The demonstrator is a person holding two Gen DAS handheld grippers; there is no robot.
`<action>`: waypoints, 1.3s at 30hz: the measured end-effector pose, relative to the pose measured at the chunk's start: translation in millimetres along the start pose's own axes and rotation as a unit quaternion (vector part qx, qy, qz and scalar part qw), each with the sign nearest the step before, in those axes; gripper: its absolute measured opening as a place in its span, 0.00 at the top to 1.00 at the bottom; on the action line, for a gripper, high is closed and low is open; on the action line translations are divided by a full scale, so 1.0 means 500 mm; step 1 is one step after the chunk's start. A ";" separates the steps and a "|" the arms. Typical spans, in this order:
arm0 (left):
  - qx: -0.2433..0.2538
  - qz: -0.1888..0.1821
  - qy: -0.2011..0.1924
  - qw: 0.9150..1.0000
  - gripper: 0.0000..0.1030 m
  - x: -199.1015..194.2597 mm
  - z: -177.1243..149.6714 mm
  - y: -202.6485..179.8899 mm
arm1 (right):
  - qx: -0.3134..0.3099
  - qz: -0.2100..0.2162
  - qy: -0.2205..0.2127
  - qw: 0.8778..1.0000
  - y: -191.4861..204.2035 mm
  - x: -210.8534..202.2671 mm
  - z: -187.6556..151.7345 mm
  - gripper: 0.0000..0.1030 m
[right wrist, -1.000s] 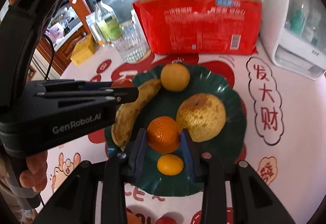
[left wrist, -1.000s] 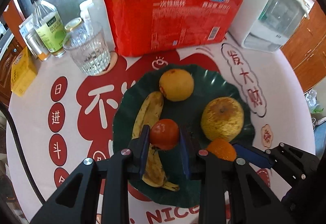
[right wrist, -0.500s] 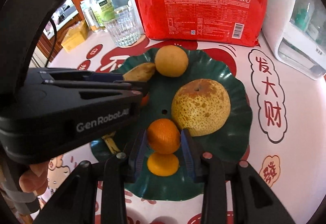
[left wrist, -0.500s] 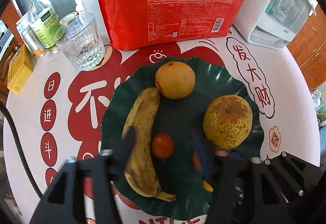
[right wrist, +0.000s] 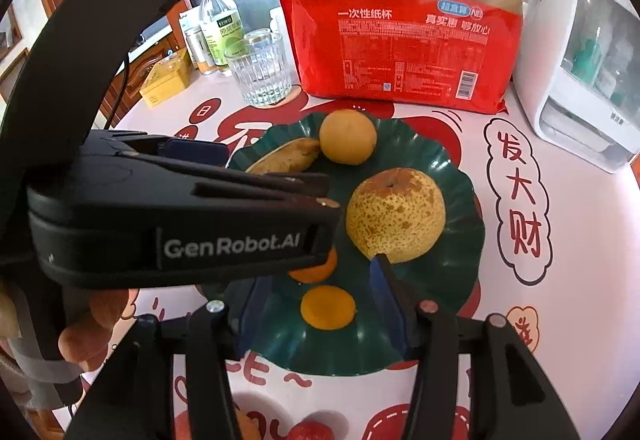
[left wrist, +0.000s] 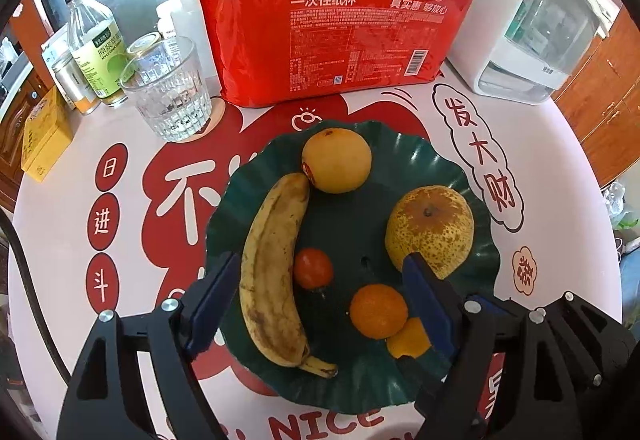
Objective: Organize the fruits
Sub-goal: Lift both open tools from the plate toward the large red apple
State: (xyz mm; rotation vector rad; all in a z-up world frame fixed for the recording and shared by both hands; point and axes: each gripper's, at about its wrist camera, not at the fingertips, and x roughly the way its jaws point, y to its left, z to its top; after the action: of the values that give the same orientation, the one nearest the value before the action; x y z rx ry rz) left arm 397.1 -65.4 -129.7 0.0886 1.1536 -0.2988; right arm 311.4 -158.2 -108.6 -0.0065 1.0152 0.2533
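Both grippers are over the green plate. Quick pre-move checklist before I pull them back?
1. Left gripper clear of the small tomato: ok, jaws have just been opening, pads apart.
2. Right gripper clear of the orange: ok, jaws have just been opening.
3. Fruit all on the green plate: ok.
4. Banana clear of left finger: cannot tell, close.
5. Pear clear of right finger: cannot tell.

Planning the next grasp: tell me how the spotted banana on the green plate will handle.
The banana looks overripe and heavily browned, so probably soft and easily bruised. Long and curved, it likely won't roll, but may pivot against the small tomato beside it.
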 end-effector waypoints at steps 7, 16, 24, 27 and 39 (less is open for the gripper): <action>-0.002 0.008 -0.011 1.000 0.20 -0.040 -0.009 0.004 | 0.008 -0.002 -0.004 1.000 0.002 -0.019 -0.004 0.50; -0.005 0.027 -0.047 0.999 0.20 -0.155 -0.037 0.015 | 0.030 -0.007 -0.016 0.999 -0.002 -0.082 -0.015 0.50; -0.019 0.030 -0.080 0.996 0.20 -0.275 -0.081 0.013 | 0.035 -0.019 -0.046 0.998 0.002 -0.182 -0.029 0.50; -0.020 0.031 -0.094 0.995 0.19 -0.326 -0.111 0.004 | 0.036 -0.029 -0.055 0.997 0.004 -0.222 -0.039 0.50; -0.016 0.021 -0.137 0.990 0.14 -0.465 -0.226 -0.054 | 0.050 -0.030 -0.098 0.993 0.005 -0.390 -0.110 0.50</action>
State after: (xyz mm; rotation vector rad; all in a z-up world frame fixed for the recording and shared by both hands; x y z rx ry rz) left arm 203.2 -22.5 38.1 0.0415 0.8824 -0.2460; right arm 167.1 -202.8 26.4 0.0775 0.8296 0.1451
